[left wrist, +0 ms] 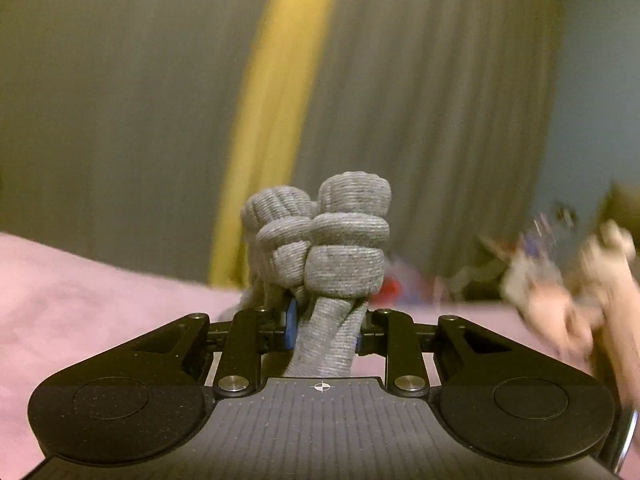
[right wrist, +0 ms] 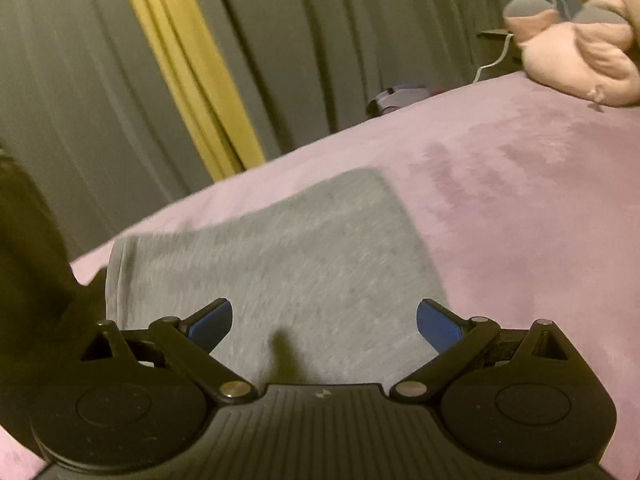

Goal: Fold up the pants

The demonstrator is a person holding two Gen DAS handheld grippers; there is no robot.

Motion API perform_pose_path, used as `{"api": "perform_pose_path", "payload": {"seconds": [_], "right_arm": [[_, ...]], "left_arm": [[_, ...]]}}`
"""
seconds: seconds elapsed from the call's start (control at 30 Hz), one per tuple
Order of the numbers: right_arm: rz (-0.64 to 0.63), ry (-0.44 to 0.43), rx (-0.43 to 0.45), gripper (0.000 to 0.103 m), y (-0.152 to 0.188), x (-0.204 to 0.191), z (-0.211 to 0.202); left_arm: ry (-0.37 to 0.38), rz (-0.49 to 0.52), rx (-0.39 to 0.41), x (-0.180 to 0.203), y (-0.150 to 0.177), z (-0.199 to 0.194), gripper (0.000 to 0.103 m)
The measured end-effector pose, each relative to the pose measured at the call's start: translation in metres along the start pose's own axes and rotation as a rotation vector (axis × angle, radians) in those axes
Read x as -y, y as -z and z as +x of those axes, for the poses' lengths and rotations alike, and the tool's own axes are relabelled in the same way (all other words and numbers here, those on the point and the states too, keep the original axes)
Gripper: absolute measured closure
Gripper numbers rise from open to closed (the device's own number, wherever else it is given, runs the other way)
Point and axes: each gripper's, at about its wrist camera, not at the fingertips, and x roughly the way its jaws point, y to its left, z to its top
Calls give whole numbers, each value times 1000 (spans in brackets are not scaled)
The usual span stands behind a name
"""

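Note:
The grey knit pants (right wrist: 280, 248) lie flat on a pink bed cover (right wrist: 520, 200). My right gripper (right wrist: 324, 320) hovers just above them, open, with nothing between its blue pads. In the left wrist view my left gripper (left wrist: 326, 314) is shut on a bunched, ribbed part of the grey pants (left wrist: 332, 248). That bunch sticks up past the fingertips, lifted off the pink cover (left wrist: 80, 288). More grey cloth runs back between the fingers toward the camera.
Grey curtains with a yellow strip (right wrist: 188, 72) hang behind the bed. A pink plush toy (right wrist: 580, 68) sits at the far right corner. A blurred hand (left wrist: 560, 312) shows at the right of the left wrist view. A dark shape (right wrist: 32, 260) fills the right wrist view's left edge.

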Motion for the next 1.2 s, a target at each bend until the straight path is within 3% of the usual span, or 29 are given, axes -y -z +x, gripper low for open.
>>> {"api": "perform_pose_path", "payload": {"seconds": [0.17,0.23,0.27,0.3,0.33,0.37,0.4,0.43,0.53,0.7,0.77,0.83,0.9,1.0,1.07,1.1,1.2], "right_arm": [[4,24,22,4,-7,14,-9],[18,24,19,4,-9,20,-9],[30,21,16,4,-10,23,-9],[42,15,16,4,-11,26,-9],[55,4,16,4,-12,28,-10],[67,-8,16,4,-13,28,-11],[79,-24,16,4,-14,29,-12],[91,-49,13,4,-15,28,-12],[164,-152,-31,4,-14,29,-7],[315,-360,-183,4,0,21,9],[271,-340,-206,4,4,10,10],[262,-331,-217,4,5,8,12],[286,-329,-229,5,3,8,13],[308,-352,-257,21,-2,6,15],[331,-398,-281,47,-5,8,19],[366,-430,-301,52,-5,9,23],[401,-432,-342,51,-7,11,32]], "left_arm": [[-7,125,-244,64,74,64,69],[-13,194,-382,88,102,54,51],[-27,247,-468,96,113,58,49],[-25,285,-505,95,124,47,48],[-8,325,-521,97,128,37,41],[8,332,-514,96,129,25,32],[20,301,-497,91,127,12,13],[22,247,-472,81,123,-2,4],[-45,49,-393,40,108,-27,5],[-375,-229,-309,-33,99,-35,5],[-408,-436,-298,-63,105,-41,5],[-440,-517,-288,-77,108,-45,5],[-447,-519,-301,-82,111,-52,5],[-425,-468,-343,-75,111,-36,5],[-419,-411,-332,-67,110,-34,5],[-415,-392,-328,-61,111,-35,5],[-372,-375,-333,-56,111,-33,5]]}}
